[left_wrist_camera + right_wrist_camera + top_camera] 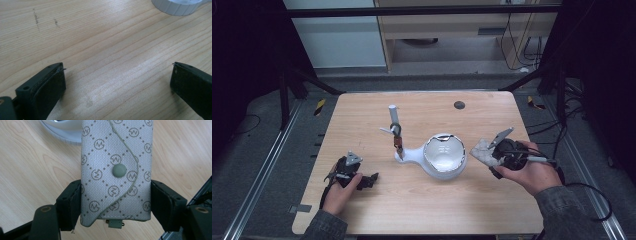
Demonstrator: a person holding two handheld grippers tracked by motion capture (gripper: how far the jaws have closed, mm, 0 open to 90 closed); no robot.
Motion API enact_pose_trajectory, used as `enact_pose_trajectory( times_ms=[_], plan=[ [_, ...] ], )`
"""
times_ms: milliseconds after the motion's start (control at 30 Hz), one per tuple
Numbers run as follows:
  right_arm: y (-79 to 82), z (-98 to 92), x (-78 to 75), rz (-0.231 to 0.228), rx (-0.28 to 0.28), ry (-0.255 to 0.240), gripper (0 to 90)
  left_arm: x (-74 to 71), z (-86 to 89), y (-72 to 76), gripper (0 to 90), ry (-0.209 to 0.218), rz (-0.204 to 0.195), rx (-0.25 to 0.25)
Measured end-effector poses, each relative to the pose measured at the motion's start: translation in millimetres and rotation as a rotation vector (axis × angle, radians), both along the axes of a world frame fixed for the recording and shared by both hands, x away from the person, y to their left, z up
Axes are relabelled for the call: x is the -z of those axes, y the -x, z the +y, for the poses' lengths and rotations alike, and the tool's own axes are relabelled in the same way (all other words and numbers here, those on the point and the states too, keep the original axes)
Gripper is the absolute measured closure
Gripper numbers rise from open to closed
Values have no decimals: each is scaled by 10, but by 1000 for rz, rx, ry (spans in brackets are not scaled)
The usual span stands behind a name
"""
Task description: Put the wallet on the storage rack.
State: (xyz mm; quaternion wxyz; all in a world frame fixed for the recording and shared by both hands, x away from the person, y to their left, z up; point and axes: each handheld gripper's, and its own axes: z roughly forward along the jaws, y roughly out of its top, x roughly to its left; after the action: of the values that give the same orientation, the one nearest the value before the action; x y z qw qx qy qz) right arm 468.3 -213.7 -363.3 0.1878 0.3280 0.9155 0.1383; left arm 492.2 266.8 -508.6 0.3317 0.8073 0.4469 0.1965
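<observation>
My right gripper (pixel 115 195) is shut on a grey key pouch (pixel 116 162) with a diamond monogram pattern and a snap button, gripping its two long sides. In the high view the pouch (pixel 481 151) hangs just above the table, right of a white bowl-shaped stand (pixel 443 156). An upright white post (pixel 393 116) rises from the stand's left foot, and a small dark ring with a brownish tag (pixel 397 138) hangs on it. My left gripper (pixel 362 179) rests low at the front left. Its jaws stand wide apart in the left gripper view (pixel 117 68), with bare wood between them.
The wooden table (pixel 422 210) has a small black round mark (pixel 459 105) near its far edge. A ribbed white rim (pixel 178 6) of the stand shows at the top of the left gripper view. Dark frame bars and cables surround the table.
</observation>
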Motion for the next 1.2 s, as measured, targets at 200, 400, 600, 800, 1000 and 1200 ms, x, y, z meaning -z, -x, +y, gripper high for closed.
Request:
enact_pose_trajectory(
  times_ms=[200, 400, 600, 800, 1000, 1200],
  plan=[
    [34, 90, -114, -19, -31, 4, 304, 0, 0, 0, 0, 0, 0, 0],
    [47, 168, -197, -32, -56, 20, 305, -1, 0, 0, 0, -1, 1, 0],
    [62, 232, -257, -44, -73, 35, 304, 0, 0, 0, 0, 0, 0, 0],
    [66, 279, -280, -46, -90, 46, 304, 0, 0, 0, 0, 0, 0, 0],
    [74, 308, -286, -46, -98, 48, 304, 0, 0, 0, 0, 1, 0, 0],
    [80, 336, -300, -48, -107, 52, 304, -1, -1, 0, 0, -1, 1, -1]
  ],
)
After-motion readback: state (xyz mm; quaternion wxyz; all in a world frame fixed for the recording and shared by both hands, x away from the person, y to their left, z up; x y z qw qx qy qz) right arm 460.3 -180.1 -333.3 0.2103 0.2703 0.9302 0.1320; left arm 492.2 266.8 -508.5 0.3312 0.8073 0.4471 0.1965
